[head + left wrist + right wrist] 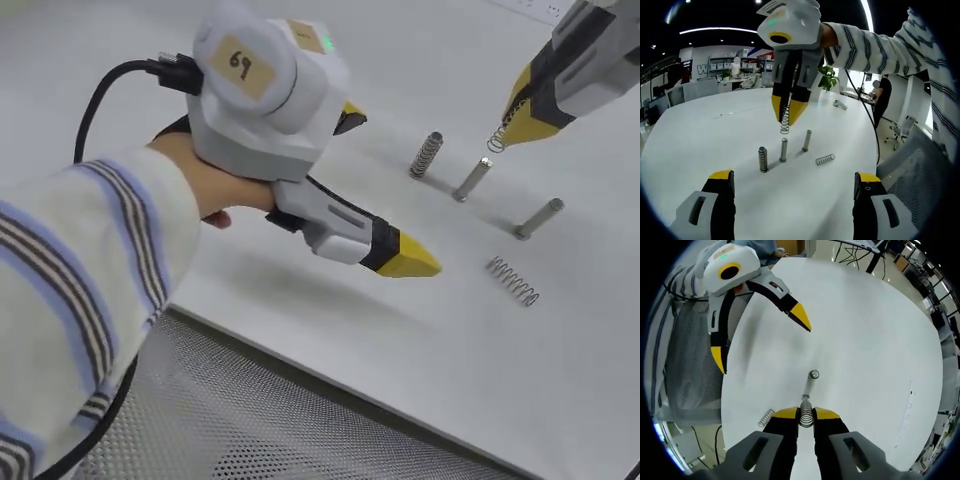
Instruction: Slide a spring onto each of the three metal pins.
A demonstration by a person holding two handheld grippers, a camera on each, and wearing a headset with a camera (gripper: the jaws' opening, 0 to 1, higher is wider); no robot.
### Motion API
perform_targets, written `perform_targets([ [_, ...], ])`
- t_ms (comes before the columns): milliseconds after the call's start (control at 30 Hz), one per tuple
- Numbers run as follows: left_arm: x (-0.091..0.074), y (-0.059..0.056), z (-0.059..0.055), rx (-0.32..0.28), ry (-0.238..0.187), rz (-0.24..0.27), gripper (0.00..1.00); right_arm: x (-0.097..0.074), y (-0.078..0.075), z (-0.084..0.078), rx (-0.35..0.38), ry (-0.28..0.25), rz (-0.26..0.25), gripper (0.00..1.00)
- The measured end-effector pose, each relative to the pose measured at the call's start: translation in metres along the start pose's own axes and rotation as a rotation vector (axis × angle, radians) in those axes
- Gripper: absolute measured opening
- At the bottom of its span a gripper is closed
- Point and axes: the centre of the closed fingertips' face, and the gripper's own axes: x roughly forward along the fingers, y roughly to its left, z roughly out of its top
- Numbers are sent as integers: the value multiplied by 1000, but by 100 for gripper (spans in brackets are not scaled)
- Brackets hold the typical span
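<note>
Your right tongs (pixel 785 107) pinch spring (pixel 784 122), its lower end just above middle pin (pixel 784 150). Your left tongs (pixel 794 176) spread wide, facing pins. 1st pin (pixel 763 159) already sprung; 3rd pin (pixel 807 140) bare; loose spring (pixel 825 159) lies ahead of left tongs.

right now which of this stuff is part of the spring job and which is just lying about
Job: sprung pin; middle pin, bare; end pin, bare; held spring in the right gripper; loose spring.
Lying about: small grey object; plant; office chair.
</note>
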Motion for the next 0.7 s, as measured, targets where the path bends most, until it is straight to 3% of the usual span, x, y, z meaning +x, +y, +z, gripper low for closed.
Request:
perform_targets([
  [367, 1, -2, 0, -17, 4, 0, 98, 13, -2, -7, -9, 24, 4, 8],
  [700, 1, -5, 1, -39, -4, -2, 98, 15, 0, -5, -10, 19, 12, 8],
])
